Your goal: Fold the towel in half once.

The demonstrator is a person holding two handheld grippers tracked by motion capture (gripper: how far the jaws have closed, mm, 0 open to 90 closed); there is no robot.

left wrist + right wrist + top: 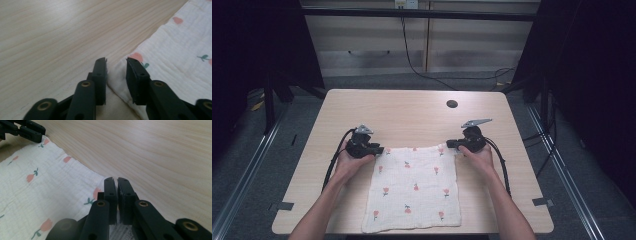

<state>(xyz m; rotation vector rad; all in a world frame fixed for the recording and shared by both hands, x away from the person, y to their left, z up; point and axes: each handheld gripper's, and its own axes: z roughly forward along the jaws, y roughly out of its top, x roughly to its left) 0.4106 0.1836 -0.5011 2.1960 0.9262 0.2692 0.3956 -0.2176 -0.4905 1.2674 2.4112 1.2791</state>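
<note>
High view shows a white cloth (414, 187) with small pink flower prints lying flat on the table (412, 112), toward the person's edge, its far edge running side to side between the two grippers. Left gripper (371, 148) sits at the cloth's far left corner, right gripper (453, 143) at the far right corner, both pointing inward toward each other along that far edge, so each hand is nearest its own corner. Left gripper view: the jaws stand narrowly apart, with the cloth (175, 50) corner lying in the gap between them; they straddle it but are not pinched down on it yet. Right gripper view: the jaws are nearly closed, only a thin slit between them, and the cloth (42, 187) corner runs up to and under them; cannot tell if fabric is actually caught in the slit. That same view has the left gripper (41, 135) far off at the cloth's opposite corner. Key relation, as a judgement: the far edge is the axis joining both jaws, the rest of the cloth lies toward the person from that edge, so a lift or fold likely carries the far edge toward the person once both corners are gripped.
</note>
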